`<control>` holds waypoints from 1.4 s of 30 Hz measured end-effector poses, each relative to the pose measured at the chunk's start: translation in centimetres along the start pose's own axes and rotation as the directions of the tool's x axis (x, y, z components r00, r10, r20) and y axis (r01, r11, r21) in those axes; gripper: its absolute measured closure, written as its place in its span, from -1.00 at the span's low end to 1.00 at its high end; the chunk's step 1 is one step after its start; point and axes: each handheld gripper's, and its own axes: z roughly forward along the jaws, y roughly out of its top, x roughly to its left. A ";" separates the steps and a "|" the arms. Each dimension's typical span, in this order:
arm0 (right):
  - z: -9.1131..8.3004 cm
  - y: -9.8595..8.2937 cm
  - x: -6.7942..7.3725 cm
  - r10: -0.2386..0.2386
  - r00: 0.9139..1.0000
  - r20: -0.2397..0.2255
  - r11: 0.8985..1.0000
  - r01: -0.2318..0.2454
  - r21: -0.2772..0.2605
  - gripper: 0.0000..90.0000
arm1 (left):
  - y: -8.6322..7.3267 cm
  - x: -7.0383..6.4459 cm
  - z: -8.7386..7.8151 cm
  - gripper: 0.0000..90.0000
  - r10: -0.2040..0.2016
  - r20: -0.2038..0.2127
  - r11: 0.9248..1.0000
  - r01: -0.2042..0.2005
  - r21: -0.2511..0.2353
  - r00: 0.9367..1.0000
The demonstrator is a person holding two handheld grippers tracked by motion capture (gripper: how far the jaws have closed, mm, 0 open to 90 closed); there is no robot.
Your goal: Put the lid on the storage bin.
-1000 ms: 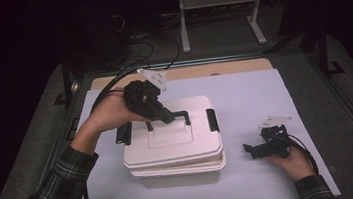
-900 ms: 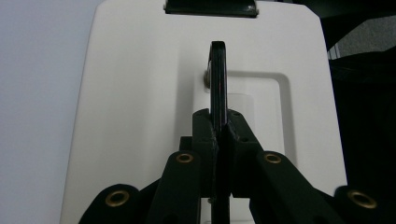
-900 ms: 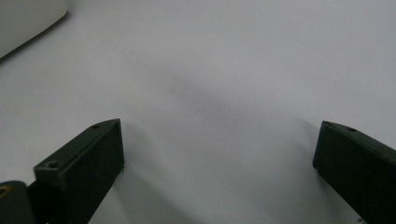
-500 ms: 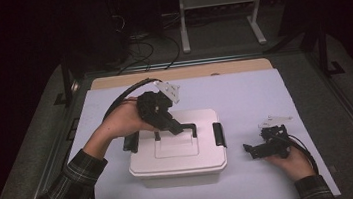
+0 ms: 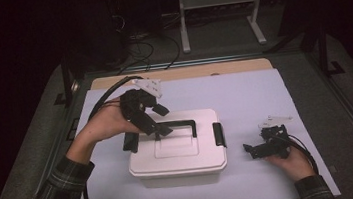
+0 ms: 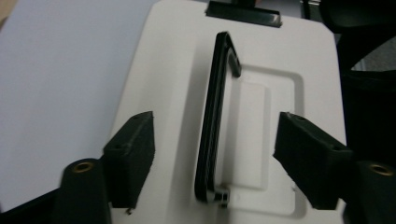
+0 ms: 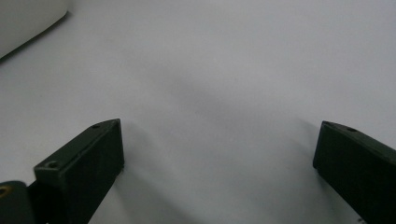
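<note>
White lidded storage box [image 5: 176, 150] sits mid-mat. Left gripper [image 5: 159, 120] spread wide, straddling the raised black carry handle [image 6: 215, 116], untouched, lined up to grip. Right gripper [image 5: 252, 150] wide, parked right of box.

I take this for a lab recording bay: my desk [image 5: 264, 89] wears a plain white sheet, dark metal rails [image 5: 352, 109] frame it, loose cables [image 5: 143, 45] and a white stand [image 5: 217, 9] sit behind in a blacked-out room.
</note>
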 end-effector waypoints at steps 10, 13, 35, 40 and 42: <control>0.0 0.0 0.0 -0.003 1.000 0.000 1.000 0.003 0.000 -0.97 | -4.4 -0.4 -2.6 -0.66 -0.084 -0.086 0.996 0.082 -0.026 0.993; 0.0 0.0 0.0 -0.002 1.000 0.000 1.000 0.002 0.000 -0.97 | -6.4 -0.6 -3.4 -0.69 -0.120 -0.114 0.993 0.117 -0.032 0.986; 0.0 0.0 0.0 -0.003 1.000 0.000 1.000 0.003 0.000 -0.97 | -17.5 -2.2 -4.1 -0.73 -0.345 -0.303 0.938 0.318 -0.136 0.888; 0.0 0.0 0.0 -0.003 1.000 0.000 1.000 0.003 0.000 -0.97 | -19.0 -2.3 -3.4 -0.78 -0.382 -0.344 0.924 0.351 -0.151 0.858; 0.0 0.0 0.0 -0.003 1.000 0.000 1.000 0.003 0.000 -0.97 | -19.6 -2.3 -2.9 -0.81 -0.398 -0.371 0.917 0.364 -0.160 0.839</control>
